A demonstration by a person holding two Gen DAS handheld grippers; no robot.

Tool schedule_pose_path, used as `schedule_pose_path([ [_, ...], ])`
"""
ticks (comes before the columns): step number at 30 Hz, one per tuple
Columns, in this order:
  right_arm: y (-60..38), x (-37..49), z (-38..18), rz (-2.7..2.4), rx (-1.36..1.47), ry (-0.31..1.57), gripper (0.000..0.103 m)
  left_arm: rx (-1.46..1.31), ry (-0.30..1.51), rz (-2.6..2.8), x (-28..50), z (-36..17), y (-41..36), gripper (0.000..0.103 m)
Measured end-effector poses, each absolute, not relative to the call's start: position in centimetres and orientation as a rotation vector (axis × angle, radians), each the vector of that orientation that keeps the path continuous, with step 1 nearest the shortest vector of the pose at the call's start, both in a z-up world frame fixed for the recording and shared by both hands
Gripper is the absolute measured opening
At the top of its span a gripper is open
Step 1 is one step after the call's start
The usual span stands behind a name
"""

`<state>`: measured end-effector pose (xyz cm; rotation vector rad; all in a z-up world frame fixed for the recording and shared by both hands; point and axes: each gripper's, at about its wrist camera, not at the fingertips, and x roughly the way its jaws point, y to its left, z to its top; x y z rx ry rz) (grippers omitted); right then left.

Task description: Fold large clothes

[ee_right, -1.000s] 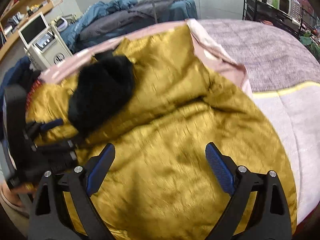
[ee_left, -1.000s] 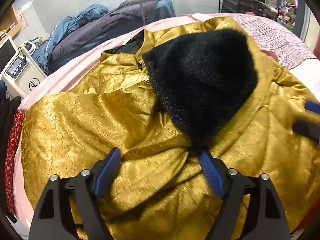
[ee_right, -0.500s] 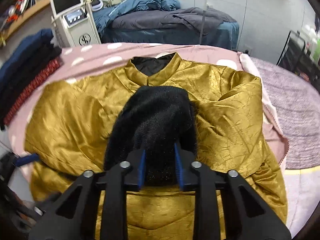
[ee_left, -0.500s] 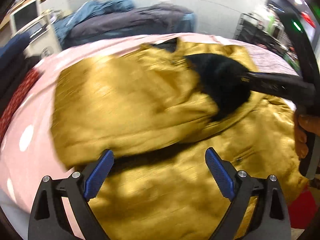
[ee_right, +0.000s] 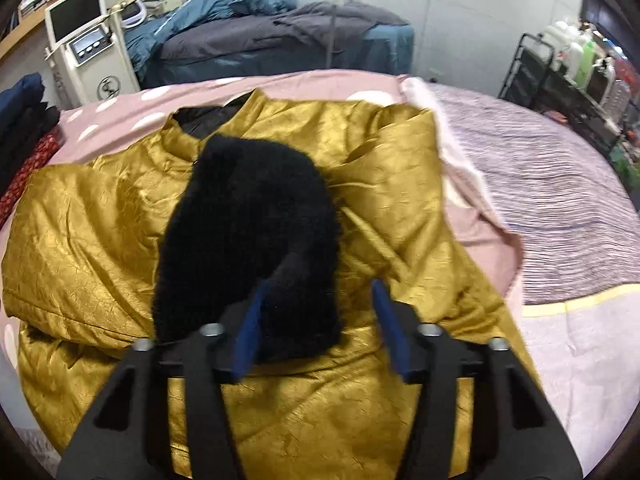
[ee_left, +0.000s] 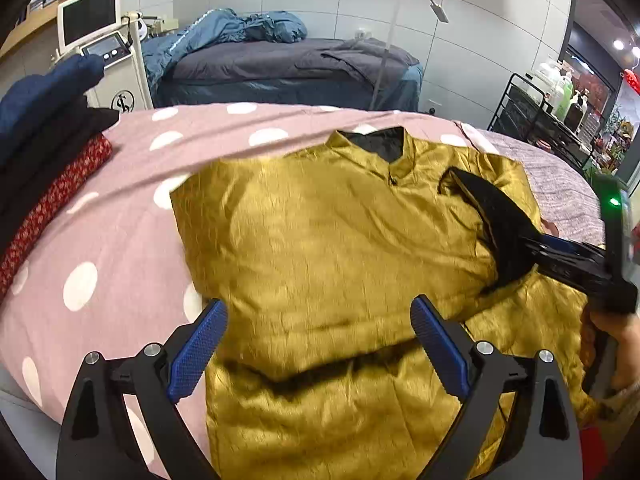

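Observation:
A large gold jacket (ee_left: 320,248) lies on the pink dotted bed, collar at the far side; it also fills the right wrist view (ee_right: 92,240). A black furry cuff (ee_right: 248,240) lies folded across its chest, and shows at the right in the left wrist view (ee_left: 492,216). My left gripper (ee_left: 320,344) is open and empty above the jacket's lower front. My right gripper (ee_right: 320,328) is open at the near end of the cuff; a tuft of black fur rises by its left finger. From the left wrist view the right gripper (ee_left: 532,248) touches the cuff's end.
Folded dark and red clothes (ee_left: 48,168) are stacked at the bed's left edge. A purple ribbed blanket (ee_right: 560,208) covers the bed's right side. A machine with a screen (ee_left: 100,40), a second bed (ee_left: 280,68) and a black rack (ee_right: 580,84) stand behind.
My right gripper was shut on the black cuff and has opened, releasing it on the jacket's chest. My left gripper has pulled back and left, staying open.

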<state>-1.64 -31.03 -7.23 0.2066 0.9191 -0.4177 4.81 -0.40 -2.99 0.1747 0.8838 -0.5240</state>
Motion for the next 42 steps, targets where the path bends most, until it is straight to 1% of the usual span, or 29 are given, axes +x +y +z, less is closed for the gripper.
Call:
schedule_pose_path([
  [1,-31.1,-2.1,-6.5,-0.427,0.219,0.896,0.067,0.181,0.882,-0.509,5.3,-3.0,-0.6,0.091],
  [5,-30.3,-3.9,-2.2,-0.430,0.227,0.723,0.068,0.208,0.896,-0.463,7.6,-3.3,-2.1,0.091],
  [8,-28.0,-2.2,-1.3,-0.300,0.156,0.724,0.070,0.281,0.915,-0.430,9.1,-4.5,-4.4,0.091],
  [10,-26.0,-0.7,-2.1,-0.224,0.064,0.752,0.070,0.312,0.944,-0.409,9.8,-5.7,-5.2,0.092],
  [12,-23.9,1.0,-4.0,-0.150,-0.033,0.808,0.070,0.333,0.994,-0.389,10.4,-7.7,-5.6,0.097],
  [13,-23.4,1.8,-5.3,-0.139,-0.058,0.854,0.070,0.341,1.014,-0.377,10.6,-8.6,-5.5,0.097],
  [15,-23.5,3.2,-8.3,-0.153,-0.060,0.963,0.070,0.336,1.053,-0.378,11.1,-10.2,-5.0,0.098],
  [17,-24.4,4.1,-10.9,-0.155,-0.003,1.031,0.070,0.281,1.071,-0.424,11.7,-11.3,-4.2,0.098],
  [20,-26.2,4.2,-12.3,-0.151,0.112,1.016,0.073,0.271,1.072,-0.433,11.9,-12.1,-4.0,0.098],
  [23,-25.6,5.2,-12.5,-0.174,0.066,1.048,0.078,0.301,1.063,-0.397,11.9,-12.5,-4.6,0.098],
  [29,-25.4,5.3,-13.7,-0.205,0.048,1.032,0.083,0.331,1.056,-0.399,12.1,-13.2,-5.2,0.098],
  [33,-25.5,5.0,-13.2,-0.216,0.049,1.025,0.085,0.343,1.055,-0.406,12.4,-13.2,-5.5,0.098],
  [35,-25.4,4.5,-12.0,-0.207,0.079,0.996,0.086,0.327,1.039,-0.415,12.2,-12.6,-5.2,0.098],
  [39,-25.0,-0.2,-7.5,-0.151,0.115,0.824,0.086,0.266,0.935,-0.436,10.0,-9.1,-3.2,0.097],
  [42,-26.0,-3.6,-6.4,-0.175,0.119,0.818,0.086,0.209,0.869,-0.489,7.9,-6.9,-0.5,0.097],
])
